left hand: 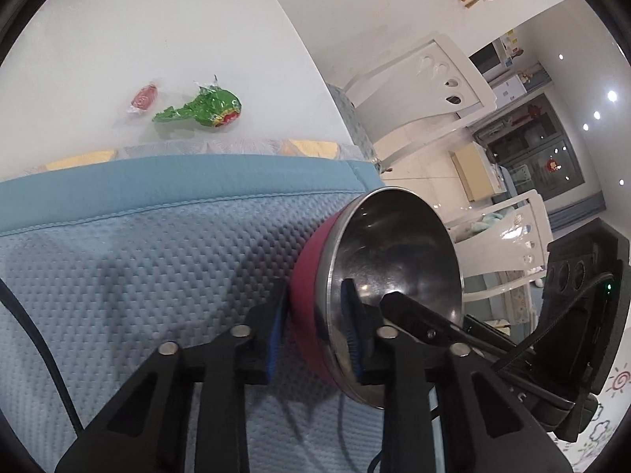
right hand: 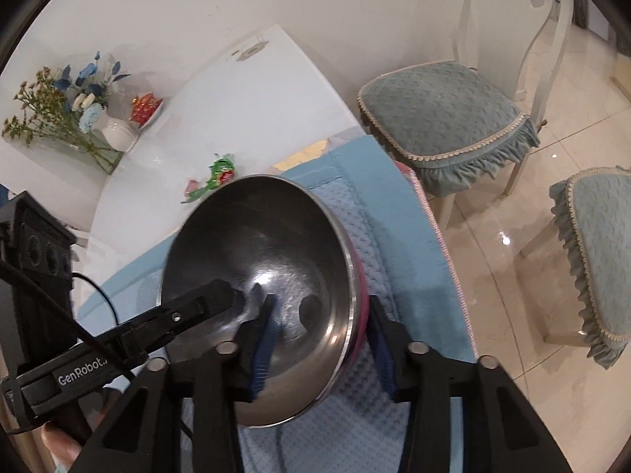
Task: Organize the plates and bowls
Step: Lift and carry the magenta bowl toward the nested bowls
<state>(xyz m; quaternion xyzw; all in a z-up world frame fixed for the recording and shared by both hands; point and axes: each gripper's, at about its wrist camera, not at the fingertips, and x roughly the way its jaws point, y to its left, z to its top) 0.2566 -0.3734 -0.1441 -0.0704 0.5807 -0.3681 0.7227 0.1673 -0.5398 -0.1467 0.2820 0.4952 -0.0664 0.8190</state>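
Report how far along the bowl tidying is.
Done: nothing visibly stacked or put away. In hand: both grippers clamp one steel bowl with a pink outside, left gripper and right gripper each on its rim, over the blue mat. Left: setting it down; no plates are in view.

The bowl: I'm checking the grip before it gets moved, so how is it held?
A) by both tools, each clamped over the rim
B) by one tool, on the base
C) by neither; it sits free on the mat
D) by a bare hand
A: each wrist view shows a blue pad inside the steel bowl and one on its pink outside, left tool and right tool alike.
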